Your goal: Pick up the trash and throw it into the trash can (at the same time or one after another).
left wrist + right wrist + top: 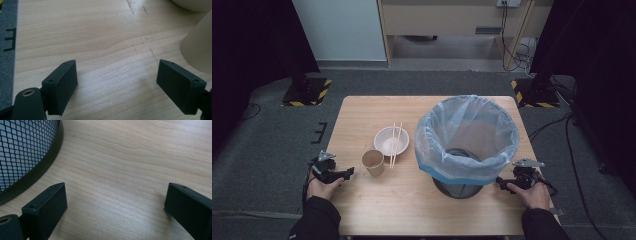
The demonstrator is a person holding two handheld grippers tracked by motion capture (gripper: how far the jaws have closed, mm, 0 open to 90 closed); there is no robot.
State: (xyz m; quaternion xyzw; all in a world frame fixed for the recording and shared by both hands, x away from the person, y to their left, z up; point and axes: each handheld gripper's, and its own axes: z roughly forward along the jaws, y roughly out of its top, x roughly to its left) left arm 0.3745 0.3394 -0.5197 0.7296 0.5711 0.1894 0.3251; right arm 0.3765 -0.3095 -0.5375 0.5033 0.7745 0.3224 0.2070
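High view: a person seated at a wooden surface [377, 200] holds a gripper in each hand, both resting low near the near edge. The left gripper [346, 173] lies at the surface's left side, its tips aimed toward a paper cup [373, 162] that stands upright just beside it, not touching. Behind the cup sits a white bowl [388, 142] with a pair of chopsticks [396, 143] laid across its right rim, their near ends reaching down past the bowl toward the cup. To the right stands a mesh bin [459, 187] lined with a pale blue bag [467, 137] folded over its rim. The right gripper [501, 183] rests at the bin's base, on its right side. In the left gripper view the two black fingers [61, 86] are spread wide apart over bare wood, holding nothing, with the cup's tan wall [197, 47] close past the right-hand one. In the right gripper view the fingers [47, 207] are likewise wide apart and empty above the wood, the bin's black mesh and base ring [30, 165] curving past just beyond the left-hand one.
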